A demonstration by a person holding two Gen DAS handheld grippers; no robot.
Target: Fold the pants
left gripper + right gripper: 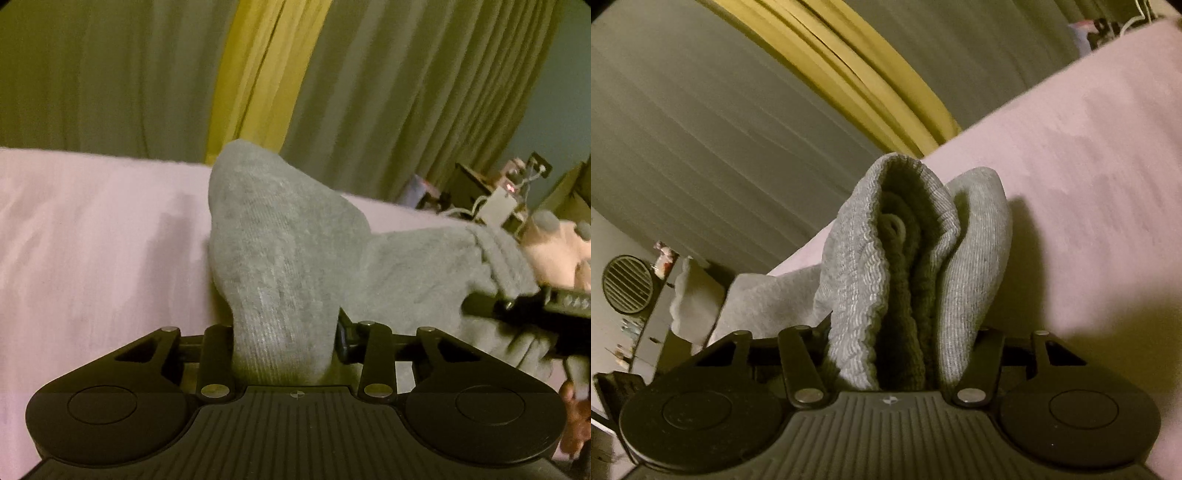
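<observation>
The grey pants [280, 240] rise as a bunched peak straight out of my left gripper [284, 332], whose jaws are shut on the cloth; its fingertips are buried in fabric. From there the pants run right to my right gripper [517, 306], held by a hand [554, 251]. In the right wrist view the ribbed waistband of the pants [905, 258], with a pale drawstring loop inside, stands folded between the jaws of my right gripper [901, 347], which is shut on it. Both held ends hang above the bed.
A pale pink bed sheet [92, 240] [1089, 184] lies under the pants. Grey-green curtains [110, 74] with a yellow strip [258, 74] hang behind the bed. Cluttered furniture [509, 192] stands at the far right, and a round slatted fan [628, 284] sits on a shelf.
</observation>
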